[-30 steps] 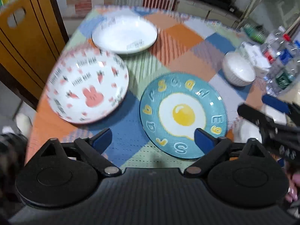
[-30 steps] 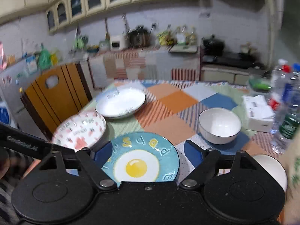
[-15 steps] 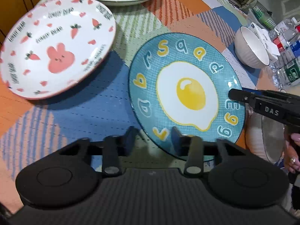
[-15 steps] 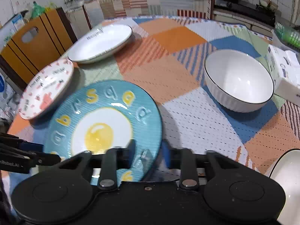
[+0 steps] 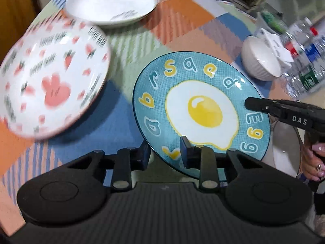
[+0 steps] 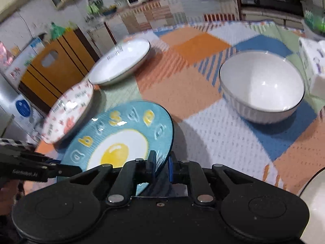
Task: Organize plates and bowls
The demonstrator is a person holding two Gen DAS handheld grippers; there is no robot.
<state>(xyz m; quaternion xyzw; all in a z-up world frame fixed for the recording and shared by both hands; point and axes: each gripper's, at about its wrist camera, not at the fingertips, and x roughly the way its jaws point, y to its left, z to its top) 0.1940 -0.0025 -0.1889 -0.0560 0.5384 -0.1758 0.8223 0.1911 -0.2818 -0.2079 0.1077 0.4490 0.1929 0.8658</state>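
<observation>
Everything sat on a big table point(image 6: 213, 138) covered in a patchwork cloth of orange, blue and green squares, and I'll use the teal fried-egg plate point(image 5: 203, 111) as my reference since it was the one getting all the attention. That plate was at the near edge of the table and tilted, one side lifted off the cloth. Just beside it, towards the wooden cabinet, was the pink bunny plate point(image 5: 52, 85), a bit blurry, and beyond that one a plain white plate point(image 5: 113, 4) further back. On the other side of the egg plate, well apart from it, stood a white ribbed bowl point(image 6: 262, 87), with a tissue box point(image 6: 312, 61) next to it. Both tongs were on the egg plate: the left gripper point(image 5: 164, 154) had just been closing, and its blue pads were clamped over the near rim, one above and one under. The right gripper point(image 6: 161, 166) had snapped tight on the opposite rim, pads pinching the edge. A hand point(image 5: 314, 162) with painted nails held that right tool.
</observation>
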